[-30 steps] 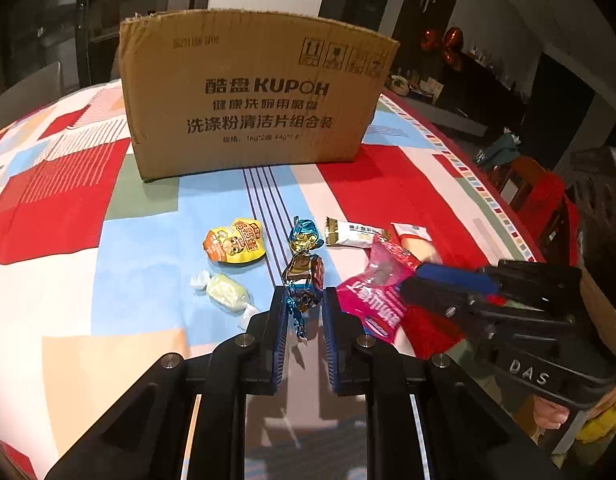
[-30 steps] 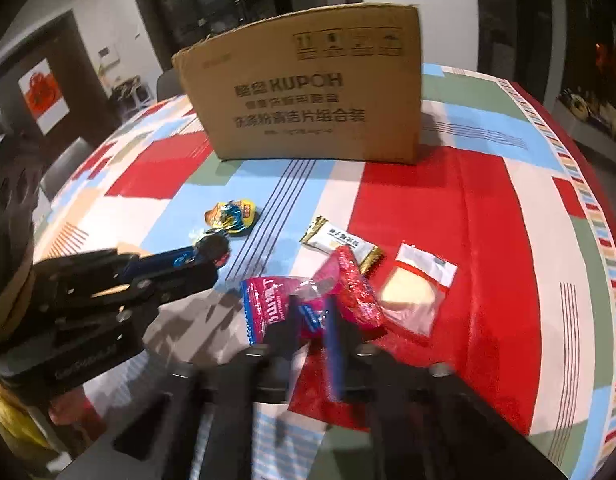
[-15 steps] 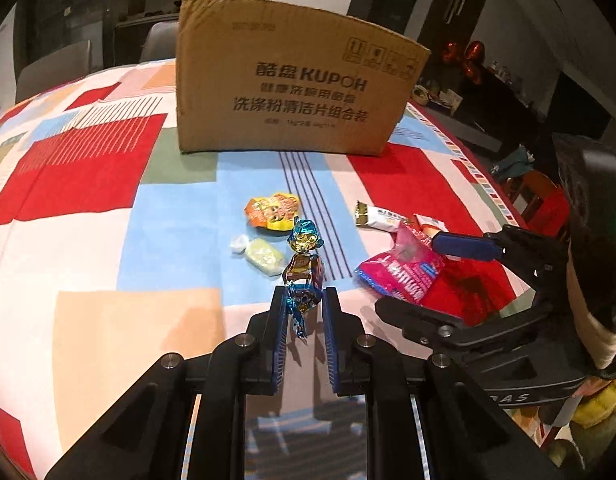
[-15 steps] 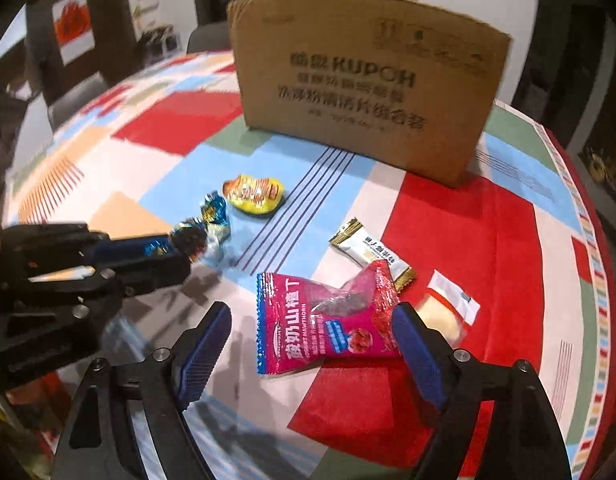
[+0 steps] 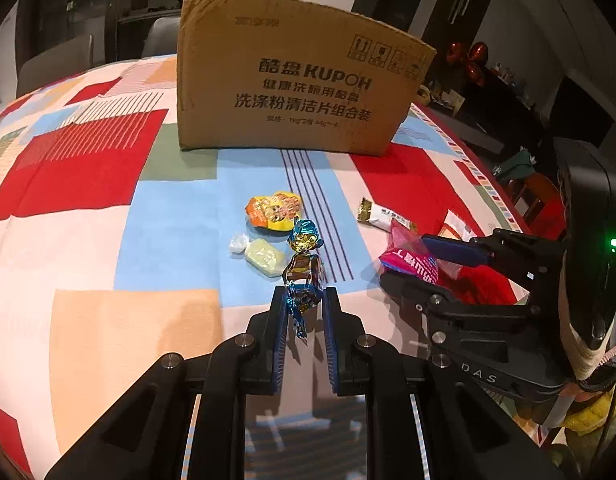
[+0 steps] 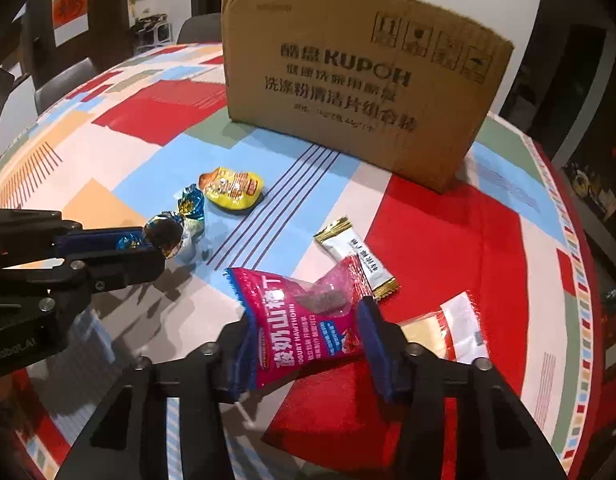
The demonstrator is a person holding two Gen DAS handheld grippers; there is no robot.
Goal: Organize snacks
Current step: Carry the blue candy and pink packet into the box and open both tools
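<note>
On a patchwork-printed tablecloth [image 5: 88, 168] before an upright KUPOH cardboard box [image 5: 296, 80], two hand-held grippers work a scatter of sweets. Half a second ago the right gripper [image 6: 308, 344] hung wide open above the pink yogurt-hawthorn packet [image 6: 304, 324], which lay flat; now its blue-padded jaws have narrowed to the packet's two sides and the pack stands tilted between them, its lower edge apparently off the cloth. That reads as a grasp just made, so a second snack looks ready to travel to the box. Whether the pads press firmly or only touch cannot be told.

The left gripper [image 5: 304, 304] remains almost closed, pinching the twisted tail of a blue-and-gold foil candy [image 5: 304, 268], as it did a second earlier; the candy stands above the cloth, forward of the fingertips, and the box has drawn nearer and more central in the left wrist view.

Materials differ sharply. The foil candy is crinkled, mirror-bright and stiff at its twisted ends. The pink packet is a puffed plastic pillow pack with serrated end seals and a clear window, likely slippery and easily crushed. Left on the table: a glossy rounded yellow-orange cartoon packet [image 6: 232, 188], a pale green sweet in a clear twist wrapper [image 5: 264, 256], a slim white bar with gold crimped ends [image 6: 355, 256], and a flat clear pouch with red-and-white edging [image 6: 451, 328] just beside the right jaw. The box is matt corrugated board, its top edge ragged; its inside is hidden.
</note>
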